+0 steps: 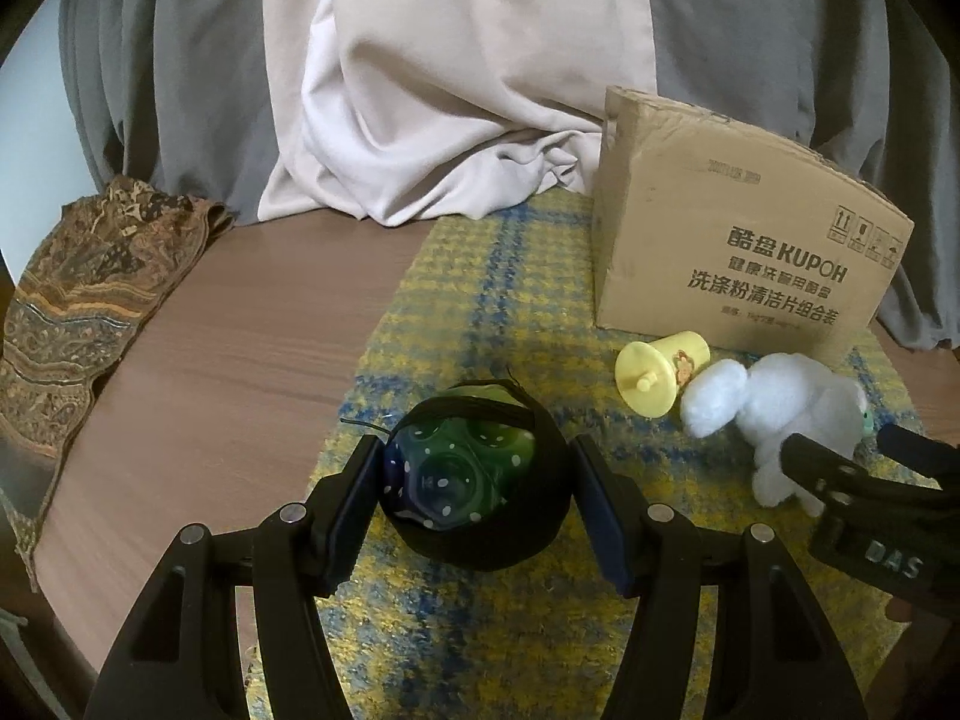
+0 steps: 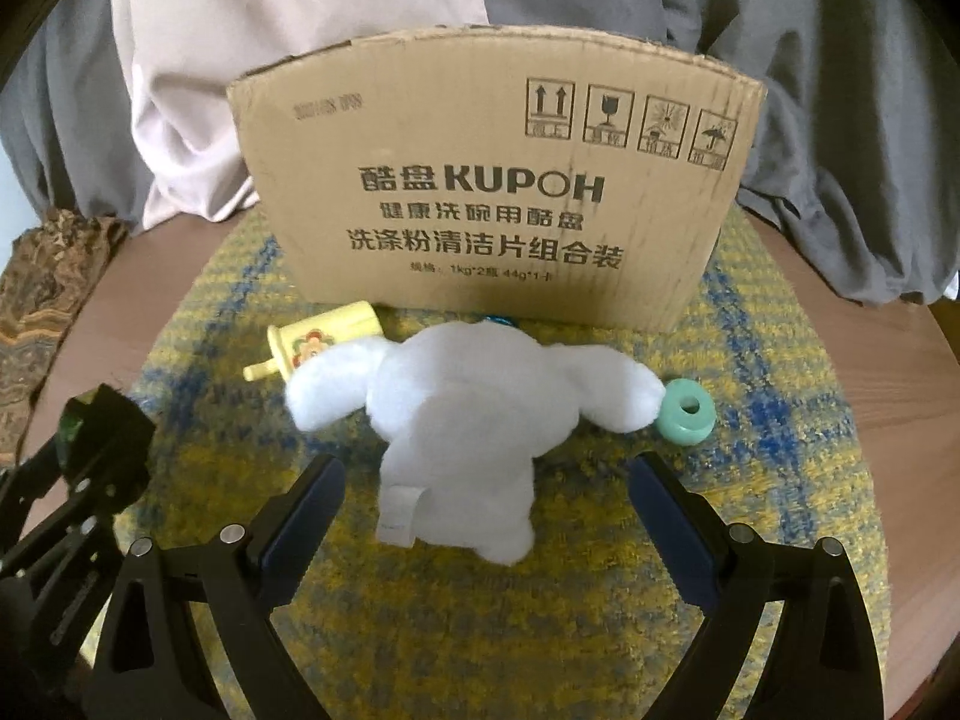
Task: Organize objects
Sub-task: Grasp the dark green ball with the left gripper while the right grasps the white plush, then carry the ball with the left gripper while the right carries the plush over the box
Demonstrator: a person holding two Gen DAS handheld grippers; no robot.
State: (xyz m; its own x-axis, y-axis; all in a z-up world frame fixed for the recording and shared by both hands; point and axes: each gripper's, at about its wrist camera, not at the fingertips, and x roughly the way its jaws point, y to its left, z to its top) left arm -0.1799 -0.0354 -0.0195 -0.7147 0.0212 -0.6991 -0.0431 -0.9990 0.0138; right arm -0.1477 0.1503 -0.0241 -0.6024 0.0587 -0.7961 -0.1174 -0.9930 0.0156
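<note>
Surface: brown wooden table (image 1: 198, 360) under a yellow-and-blue woven mat (image 1: 480, 276), grey and cream drapery behind
Left gripper (image 1: 477, 501): low centre of its own view, my pads are clenched on a round black pouch (image 1: 480, 540) holding a green spotted toy (image 1: 456, 468); the left pad presses its side, the right pad sits at its edge
Right gripper (image 2: 486, 516): low centre of its own view, my jaws stand released and wide, apart from the plush on both sides
White plush (image 2: 468, 420): lies on the mat between my right fingers, ears spread left and right, its tag end towards the camera
Yellow cup (image 2: 327, 339): on its side, upper left of the plush, touching one ear
Teal ring (image 2: 687, 411): flat on the mat at the tip of the right ear
Cardboard box (image 2: 498, 180): upright behind the plush, printed KUPOH, centre of the right view and upper right of the left view
Patterned cloth (image 1: 84, 300): far left edge of the table, well apart from the mat
</note>
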